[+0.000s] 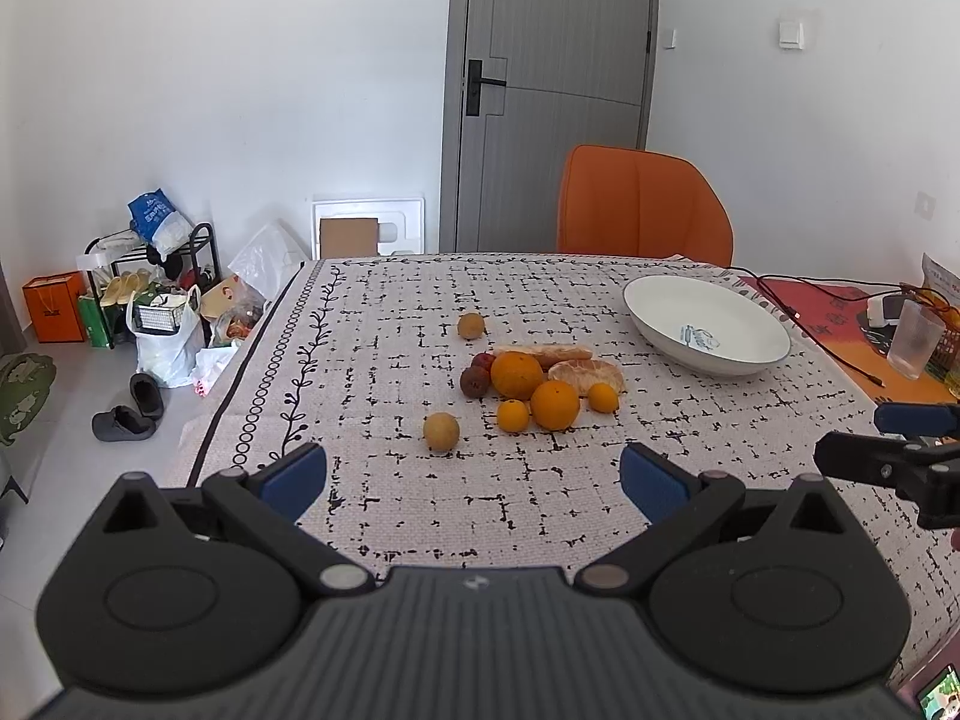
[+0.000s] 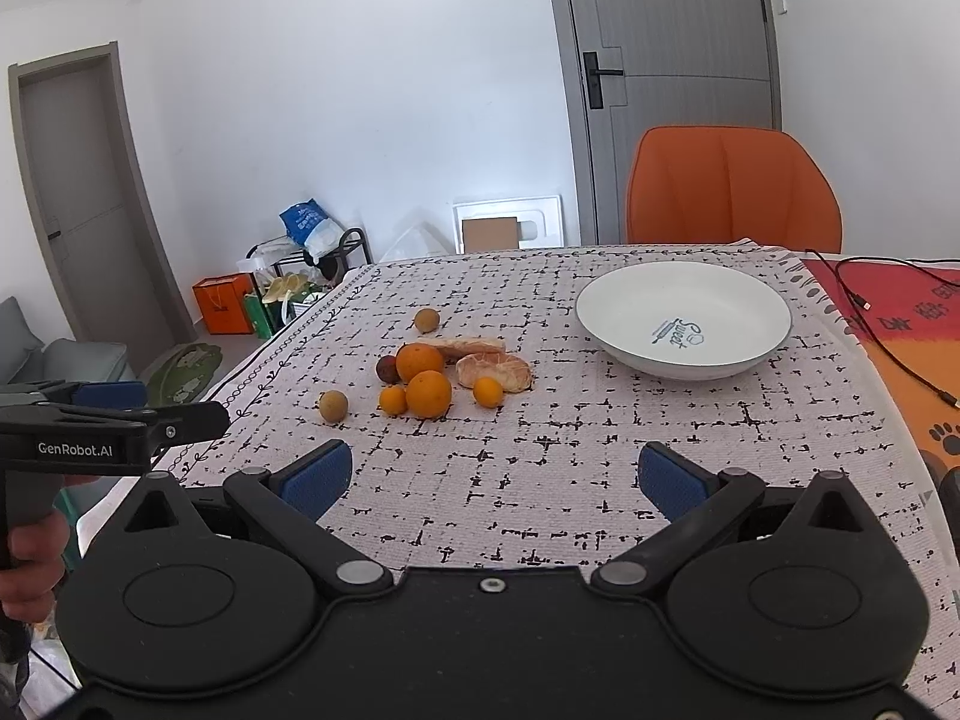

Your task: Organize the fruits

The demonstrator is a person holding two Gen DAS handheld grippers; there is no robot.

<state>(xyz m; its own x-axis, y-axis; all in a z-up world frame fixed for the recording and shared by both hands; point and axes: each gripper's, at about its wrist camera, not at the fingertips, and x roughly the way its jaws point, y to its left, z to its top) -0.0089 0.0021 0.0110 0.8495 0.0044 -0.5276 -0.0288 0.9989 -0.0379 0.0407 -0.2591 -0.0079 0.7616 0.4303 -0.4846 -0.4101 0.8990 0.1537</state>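
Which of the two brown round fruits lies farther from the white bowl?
The nearer brown fruit, at the left front of the pile. The other brown fruit sits behind the pile, closer to the white bowl.

Two black hand-held grippers with blue finger pads, both spread wide.

Left gripper [image 1: 474, 477] and right gripper [image 2: 495, 480] level, side by side, nothing between the pads; bare hand [image 2: 27, 564] wrapped round the left grey handle.

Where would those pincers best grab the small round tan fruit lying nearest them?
Probably across the widest middle of the small round tan fruit, coming down from above. It lies alone on the patterned tablecloth, apart from the orange pile, so both sides are free. The left gripper is open and nearest.
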